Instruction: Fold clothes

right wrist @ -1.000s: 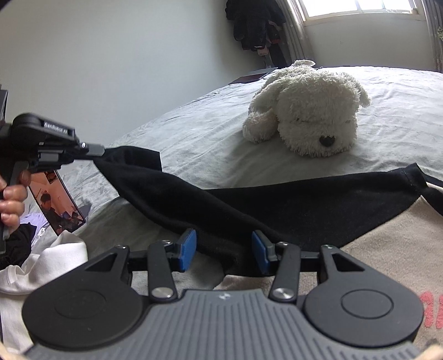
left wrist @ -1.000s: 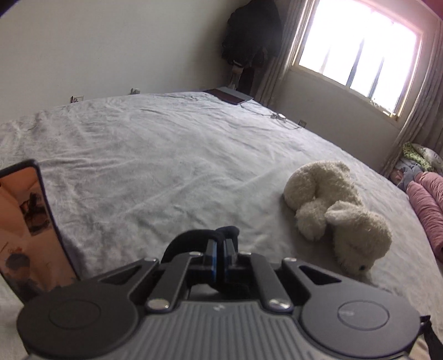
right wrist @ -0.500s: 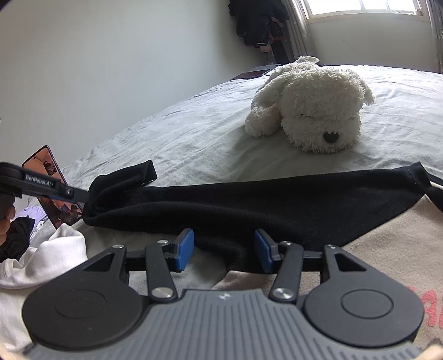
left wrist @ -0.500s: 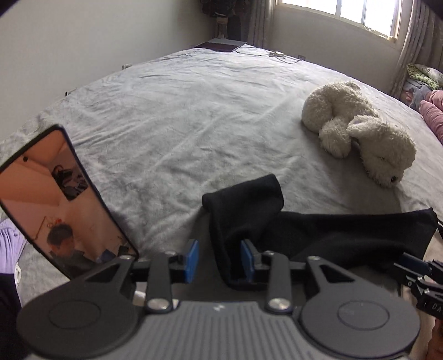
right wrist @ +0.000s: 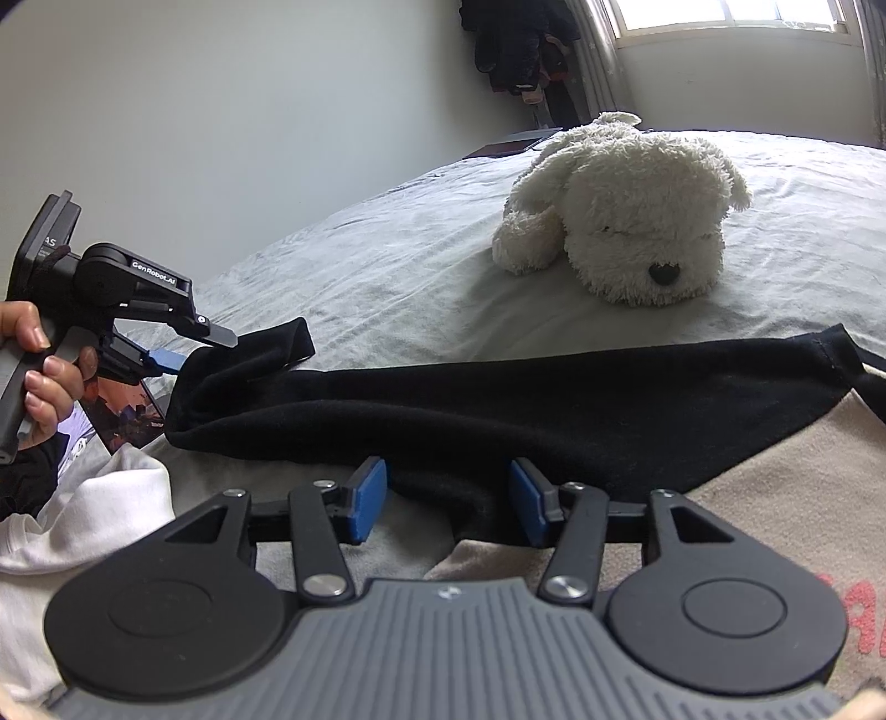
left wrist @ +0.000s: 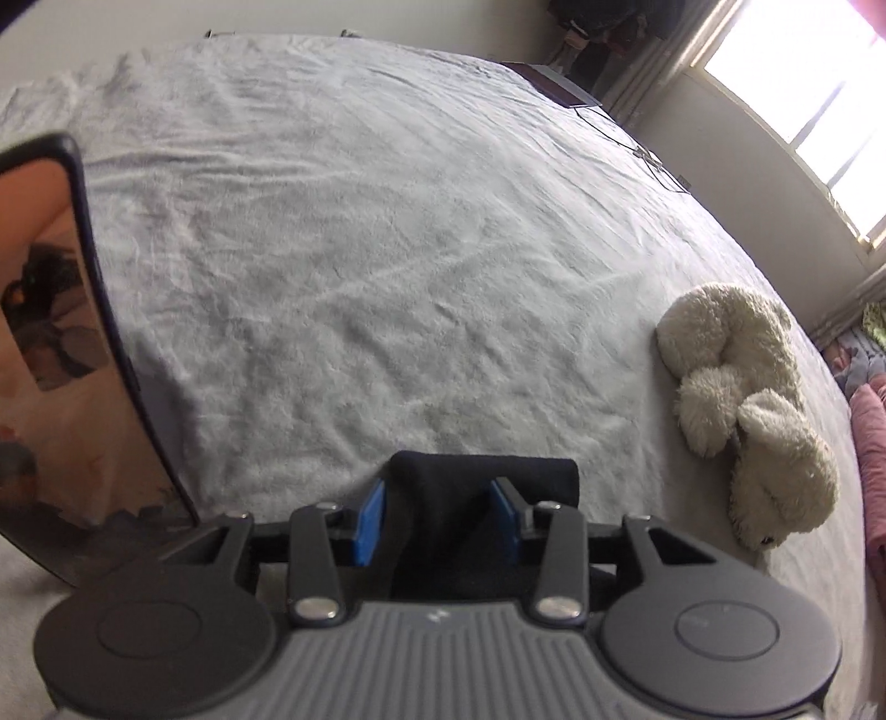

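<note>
A sweatshirt with a beige body (right wrist: pixel 775 498) and a long black sleeve (right wrist: pixel 498 399) lies on the grey bed. The sleeve stretches left to its cuff (left wrist: pixel 482 487). My left gripper (left wrist: pixel 437 498) sits low over that cuff; its jaws are closing with the cuff between the blue pads, which still stand apart. In the right wrist view a hand holds the left gripper (right wrist: pixel 194 346) at the sleeve's end. My right gripper (right wrist: pixel 448 493) is open, its pads straddling the sleeve's near edge without squeezing it.
A white plush dog (left wrist: pixel 742 410) (right wrist: pixel 626 221) lies on the bed sheet (left wrist: pixel 360 249) to the right. A phone (left wrist: pixel 55 360) stands propped at the left, with white cloth (right wrist: pixel 72 509) near it. Dark clothes (right wrist: pixel 515 44) hang by the window.
The left gripper let go of the raised cuff, which dropped onto the bed. It then came down and forward, so its jaws now straddle the cuff. The right gripper stayed put.
</note>
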Demonstrator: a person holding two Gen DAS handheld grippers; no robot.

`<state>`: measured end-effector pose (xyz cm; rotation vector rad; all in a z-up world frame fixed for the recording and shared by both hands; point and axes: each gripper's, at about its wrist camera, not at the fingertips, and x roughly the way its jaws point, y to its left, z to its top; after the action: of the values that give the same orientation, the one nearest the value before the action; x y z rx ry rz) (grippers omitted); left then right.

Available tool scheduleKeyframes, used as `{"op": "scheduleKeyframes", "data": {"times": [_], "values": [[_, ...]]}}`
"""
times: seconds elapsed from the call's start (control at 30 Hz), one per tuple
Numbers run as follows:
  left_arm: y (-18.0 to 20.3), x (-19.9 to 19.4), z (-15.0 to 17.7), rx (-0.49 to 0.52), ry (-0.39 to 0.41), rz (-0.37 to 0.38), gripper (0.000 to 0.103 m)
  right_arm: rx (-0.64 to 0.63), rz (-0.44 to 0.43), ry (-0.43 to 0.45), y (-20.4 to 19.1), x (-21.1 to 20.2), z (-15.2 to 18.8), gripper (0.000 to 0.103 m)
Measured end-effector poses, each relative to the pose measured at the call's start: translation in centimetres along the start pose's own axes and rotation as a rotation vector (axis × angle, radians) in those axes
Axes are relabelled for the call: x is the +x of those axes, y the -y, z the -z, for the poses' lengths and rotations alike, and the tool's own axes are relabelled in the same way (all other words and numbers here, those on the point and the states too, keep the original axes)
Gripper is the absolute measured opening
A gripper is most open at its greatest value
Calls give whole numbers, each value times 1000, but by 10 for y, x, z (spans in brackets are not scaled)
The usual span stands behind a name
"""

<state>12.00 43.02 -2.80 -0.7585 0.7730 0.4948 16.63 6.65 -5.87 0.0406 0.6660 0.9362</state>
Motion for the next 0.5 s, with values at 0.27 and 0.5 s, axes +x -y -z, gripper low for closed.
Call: {"op": "scheduleKeyframes", "data": {"times": [0.27,0.5], "values": [[13,-44,17,57,332,-94,5,-5,1,-2,-1,0,1,54],[22,-76,41,112,528,-188,5,-7,-1,-3,-2,0,1,55]]}}
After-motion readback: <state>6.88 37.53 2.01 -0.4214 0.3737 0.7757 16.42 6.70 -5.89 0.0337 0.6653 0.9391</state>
